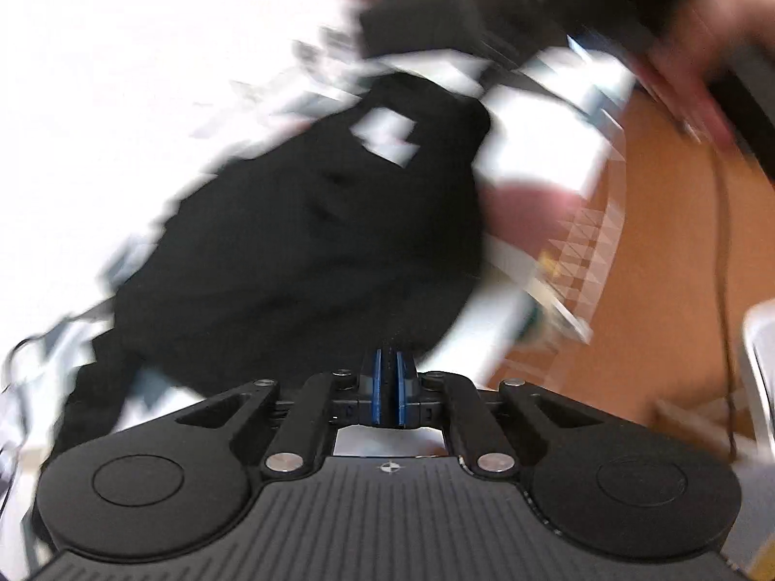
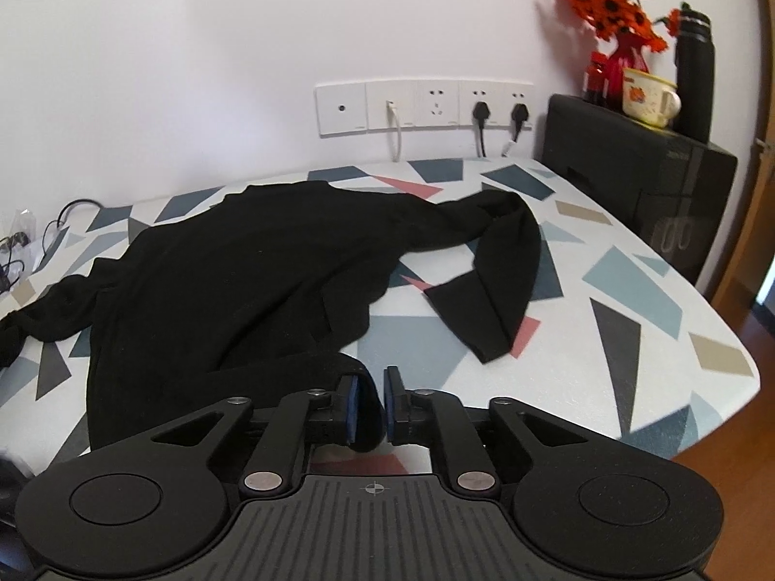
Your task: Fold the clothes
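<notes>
A black long-sleeved garment (image 2: pixel 232 281) lies spread on a table (image 2: pixel 629 339) with a patterned top of blue, red and grey shapes. One sleeve (image 2: pixel 499 261) is bent over to the right. My right gripper (image 2: pixel 370 406) is at the near hem, its blue pads closed on a fold of the black cloth. The left wrist view is badly blurred by motion. There the garment (image 1: pixel 300 242) fills the middle, and my left gripper (image 1: pixel 387 387) is shut on its near edge with a thin strip of cloth between the pads.
A black box (image 2: pixel 639 164) at the table's far right carries a red vase of orange flowers (image 2: pixel 610 14), a cup (image 2: pixel 646 97) and a black bottle (image 2: pixel 695 72). Wall sockets (image 2: pixel 426 106) with plugs line the back. Cables (image 2: pixel 29 242) lie at the left. A blurred hand (image 1: pixel 688 72) shows above a wooden floor (image 1: pixel 668 242).
</notes>
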A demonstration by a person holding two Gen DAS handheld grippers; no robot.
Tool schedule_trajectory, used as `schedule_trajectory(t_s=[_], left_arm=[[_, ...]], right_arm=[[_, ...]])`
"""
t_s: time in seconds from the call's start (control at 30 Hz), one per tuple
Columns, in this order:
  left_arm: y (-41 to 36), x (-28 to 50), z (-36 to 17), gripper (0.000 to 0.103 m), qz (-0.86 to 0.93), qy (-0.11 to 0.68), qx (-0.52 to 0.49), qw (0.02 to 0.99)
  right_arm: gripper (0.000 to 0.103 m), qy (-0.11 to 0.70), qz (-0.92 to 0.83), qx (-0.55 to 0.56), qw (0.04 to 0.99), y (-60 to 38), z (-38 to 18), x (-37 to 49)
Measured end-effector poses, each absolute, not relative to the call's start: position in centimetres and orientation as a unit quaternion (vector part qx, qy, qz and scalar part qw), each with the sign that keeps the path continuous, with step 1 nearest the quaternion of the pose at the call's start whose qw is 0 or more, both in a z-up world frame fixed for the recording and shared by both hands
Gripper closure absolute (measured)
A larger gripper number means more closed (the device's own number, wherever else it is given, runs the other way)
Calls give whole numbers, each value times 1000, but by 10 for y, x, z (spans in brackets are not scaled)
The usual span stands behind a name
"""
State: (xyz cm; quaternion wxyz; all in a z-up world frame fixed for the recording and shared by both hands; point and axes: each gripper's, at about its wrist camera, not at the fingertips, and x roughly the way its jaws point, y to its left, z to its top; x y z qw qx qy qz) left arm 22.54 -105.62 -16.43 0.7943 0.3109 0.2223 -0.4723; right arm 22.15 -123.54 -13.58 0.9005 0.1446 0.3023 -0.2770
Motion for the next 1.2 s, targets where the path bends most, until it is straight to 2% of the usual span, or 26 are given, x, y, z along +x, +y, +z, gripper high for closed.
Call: schedule_trajectory(t_s=[0.03,0.07,0.1,0.17,0.23,0.4,0.57,0.73,0.83,0.93,1.03,1.1,1.2], left_arm=[[-1045,239,-150,96,-454,233,276,814],[-1034,252,-137,97,-434,243,240,834],[-1022,264,-126,97,-411,247,210,852],[-999,284,-106,97,-364,237,170,885],[-983,294,-94,97,-324,212,171,906],[-957,308,-95,97,-300,249,154,908],[-945,295,-92,97,-306,246,148,908],[-950,304,-77,97,-313,238,121,912],[-957,305,-63,97,-316,211,125,916],[-964,305,-50,97,-327,189,124,917],[-969,307,-39,97,-332,180,116,919],[-970,312,-35,97,-332,186,102,919],[-970,315,-33,97,-332,192,94,919]], right_arm=[[67,303,-277,146,900,-1235,-137,219],[52,303,-277,147,900,-1234,-139,217],[45,303,-276,147,900,-1233,-140,215],[44,304,-276,149,900,-1232,-143,211],[39,306,-271,159,899,-1229,-147,207],[41,323,-256,173,894,-1211,-161,210],[41,336,-238,174,895,-1197,-170,220],[32,366,-201,130,899,-1176,-180,231],[33,385,-175,100,901,-1159,-188,237],[38,382,-182,89,902,-1155,-193,242],[49,362,-213,125,899,-1170,-191,245],[66,325,-242,178,897,-1185,-186,241],[71,287,-272,244,886,-1204,-182,236]])
